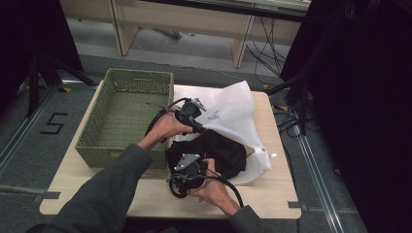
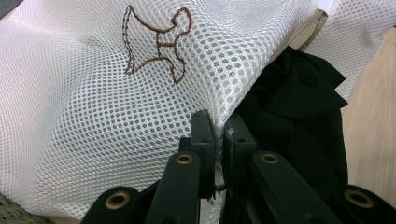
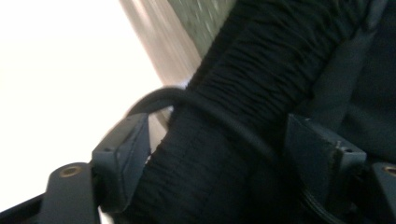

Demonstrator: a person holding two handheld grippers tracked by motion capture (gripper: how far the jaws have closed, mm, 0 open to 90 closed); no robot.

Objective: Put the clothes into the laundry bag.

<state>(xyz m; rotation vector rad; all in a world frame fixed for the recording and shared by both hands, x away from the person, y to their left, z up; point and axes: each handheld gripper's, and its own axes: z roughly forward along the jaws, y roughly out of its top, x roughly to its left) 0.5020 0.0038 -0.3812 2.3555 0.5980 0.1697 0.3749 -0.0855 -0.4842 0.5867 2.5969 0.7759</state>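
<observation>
A white mesh bag with a brown stitched emblem lies on the table, its mouth facing me. A black garment spills out of it. My left gripper is shut on the bag's upper edge and lifts it; in the left gripper view the mesh is pinched between the closed jaws of that gripper, with the black garment just to the right. My right gripper sits at the garment's near left side. Its jaws stand wide apart around black ribbed fabric and a black cable.
A green woven basket stands empty on the table's left half, touching the bag's left side. Bare wooden table lies in front and to the right. Dark drapes and cables flank the table on the floor.
</observation>
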